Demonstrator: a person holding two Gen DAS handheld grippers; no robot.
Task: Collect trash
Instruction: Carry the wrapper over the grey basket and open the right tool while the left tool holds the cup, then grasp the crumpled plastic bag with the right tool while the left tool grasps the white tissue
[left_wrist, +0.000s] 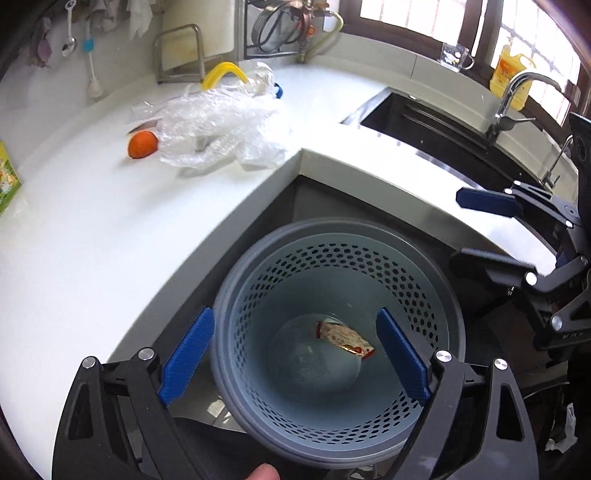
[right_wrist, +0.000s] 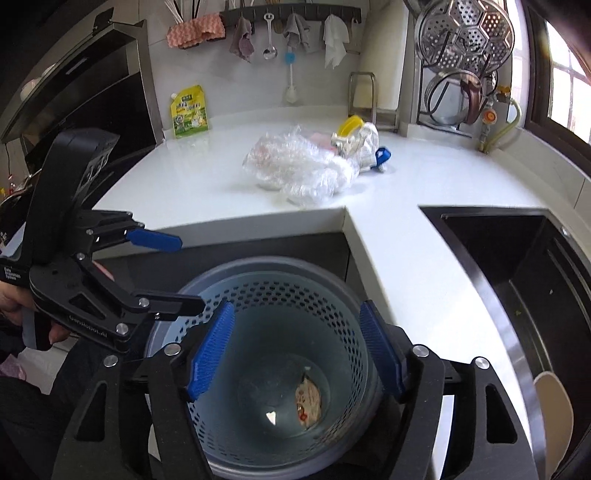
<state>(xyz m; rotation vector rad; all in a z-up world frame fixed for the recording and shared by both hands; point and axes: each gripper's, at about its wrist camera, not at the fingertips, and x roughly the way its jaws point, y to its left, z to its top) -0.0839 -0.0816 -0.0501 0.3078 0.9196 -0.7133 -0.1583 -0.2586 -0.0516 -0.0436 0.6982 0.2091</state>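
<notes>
Left wrist view: the left gripper (left_wrist: 295, 354) hangs over a grey perforated waste bin (left_wrist: 332, 258) that stands on the floor in the inner corner of the white countertop (left_wrist: 92, 229). Its blue pads (left_wrist: 188, 354) stand wide apart with nothing between them, one over the bin's left rim, the other over its inside. A snack wrapper (left_wrist: 347, 339), pale with red print, lies flat on the bin's bottom. On the countertop a crumpled clear plastic bag (left_wrist: 221, 125) lies just beside an orange fruit (left_wrist: 142, 144). The right gripper (left_wrist: 476, 229) shows at the right edge, near the black sink (left_wrist: 443, 129), jaws released and empty.

Right wrist view: the right gripper (right_wrist: 295, 347) is also over the waste bin (right_wrist: 266, 269), its blue pads (right_wrist: 212, 354) parted with nothing gripped. The snack wrapper (right_wrist: 308, 400) rests on the bin's floor, and a small white scrap (right_wrist: 271, 417) lies just beside it. The left gripper (right_wrist: 177, 273), held by a hand (right_wrist: 14, 306), reaches in from the left above the bin's rim, jaws apart and empty. The clear plastic bag (right_wrist: 299, 166) lies on the countertop (right_wrist: 184, 184), beside a yellow ring-shaped item (right_wrist: 351, 127). A yellow-green refill pouch (right_wrist: 189, 110) leans against the wall.
</notes>
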